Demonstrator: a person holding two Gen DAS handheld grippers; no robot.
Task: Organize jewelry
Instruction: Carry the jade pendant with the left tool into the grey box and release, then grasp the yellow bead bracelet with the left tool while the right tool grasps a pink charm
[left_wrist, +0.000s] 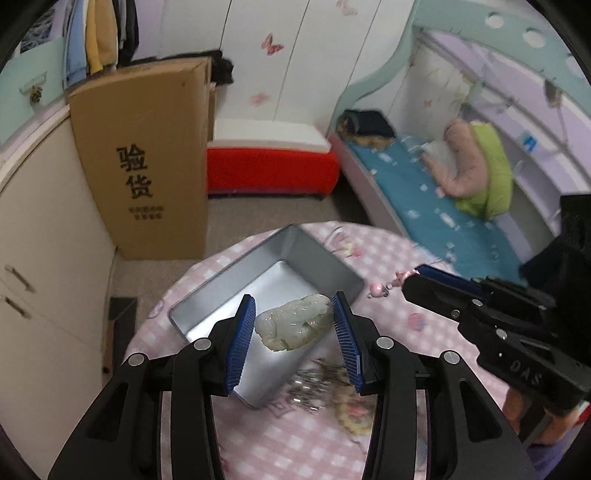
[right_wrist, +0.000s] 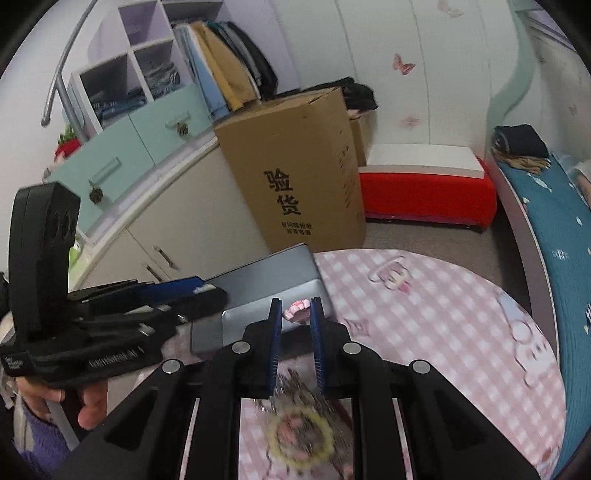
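My left gripper (left_wrist: 294, 306) is shut on a pale green jade carving (left_wrist: 291, 326), held between its blue pads above an open silver tin (left_wrist: 321, 258). The right gripper (left_wrist: 415, 275) reaches in from the right with a pink bead piece (left_wrist: 391, 282) at its tip. In the right wrist view the right gripper (right_wrist: 296, 306) is shut on that pink bead piece (right_wrist: 295, 313) over the tin (right_wrist: 266, 273), and the left gripper (right_wrist: 210, 291) lies to its left. A blurred silver jewelry pile (left_wrist: 314, 384) and a yellow bead bracelet (right_wrist: 299, 439) rest on the table.
The round table (right_wrist: 424, 314) has a pink checked cloth. Behind it on the floor stand a tall cardboard box (left_wrist: 144, 166), a red bench (left_wrist: 271, 168) and cream cabinets (left_wrist: 48, 240). A bed with a blue sheet (left_wrist: 424, 192) runs along the right. A hand (right_wrist: 88, 402) grips the left tool.
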